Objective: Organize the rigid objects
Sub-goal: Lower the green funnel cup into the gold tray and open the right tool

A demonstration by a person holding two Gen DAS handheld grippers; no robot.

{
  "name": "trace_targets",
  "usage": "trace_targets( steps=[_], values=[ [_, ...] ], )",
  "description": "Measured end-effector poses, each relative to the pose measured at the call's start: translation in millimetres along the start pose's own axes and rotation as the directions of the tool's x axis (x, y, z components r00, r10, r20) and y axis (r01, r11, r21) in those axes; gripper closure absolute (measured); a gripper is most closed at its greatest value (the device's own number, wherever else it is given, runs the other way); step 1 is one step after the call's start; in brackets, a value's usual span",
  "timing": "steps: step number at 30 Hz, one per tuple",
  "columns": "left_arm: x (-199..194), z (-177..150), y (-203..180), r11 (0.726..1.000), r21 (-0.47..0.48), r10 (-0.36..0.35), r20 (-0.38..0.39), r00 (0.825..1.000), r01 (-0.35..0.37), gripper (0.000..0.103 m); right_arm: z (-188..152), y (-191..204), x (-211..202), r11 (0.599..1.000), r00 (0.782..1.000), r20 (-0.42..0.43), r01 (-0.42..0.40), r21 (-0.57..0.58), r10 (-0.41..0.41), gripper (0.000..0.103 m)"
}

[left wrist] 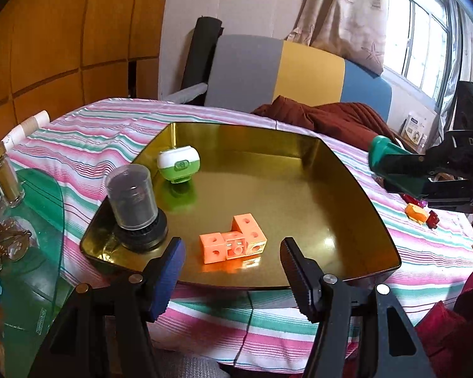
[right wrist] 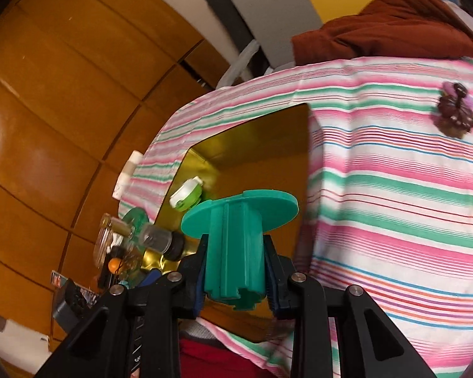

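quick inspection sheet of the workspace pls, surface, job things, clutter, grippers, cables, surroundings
surface: pink, green and white striped tablecloth under a gold square metal tray
job's things: in the tray, orange plastic cube block cluster, clear-domed cylinder on black base, white and green rounded gadget; teal plastic spool with round flange held over the tray
clutter: small toys on the cloth; spice jar and glasses on the glass side table
grippers: left gripper open, empty; right gripper shut on the spool
cables: nothing seen
surroundings: wooden panelling, tricolour headboard, window
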State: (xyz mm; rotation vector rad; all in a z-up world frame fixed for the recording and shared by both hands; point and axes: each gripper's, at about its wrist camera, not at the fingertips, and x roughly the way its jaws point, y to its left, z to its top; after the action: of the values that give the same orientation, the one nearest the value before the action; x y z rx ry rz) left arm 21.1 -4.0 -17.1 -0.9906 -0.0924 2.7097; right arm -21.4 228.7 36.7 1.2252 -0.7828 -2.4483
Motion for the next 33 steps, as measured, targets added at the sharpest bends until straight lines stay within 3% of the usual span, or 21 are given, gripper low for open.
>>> trace_targets(
  steps=[10, 20, 26, 33],
  values=[
    [-13, -4, 7, 1.0, -0.023, -0.012, 0.029, 1.0, 0.013, 0.039, 0, 46, 39, 0.992, 0.998, -0.041, 0.034, -0.121, -0.039, 0.073],
    [-21, -8, 11, 0.999, -0.034, -0.017, 0.038, 0.999, 0.018, 0.039, 7, 63, 84, 0.973, 0.987, -0.085, 0.114, -0.202, -0.133, 0.073],
    [-22, -9, 16, 0.999, -0.046, -0.021, 0.036, 0.999, 0.022, 0.039, 10, 61, 106, 0.955, 0.973, -0.1, 0.182, -0.235, -0.21, 0.073],
    [-22, -10, 19, 0.998, -0.054, -0.028, 0.027, 0.999, 0.029, 0.039, 5, 66, 132, 0.888, 0.936, -0.094, 0.286, -0.361, -0.34, 0.072]
  ],
)
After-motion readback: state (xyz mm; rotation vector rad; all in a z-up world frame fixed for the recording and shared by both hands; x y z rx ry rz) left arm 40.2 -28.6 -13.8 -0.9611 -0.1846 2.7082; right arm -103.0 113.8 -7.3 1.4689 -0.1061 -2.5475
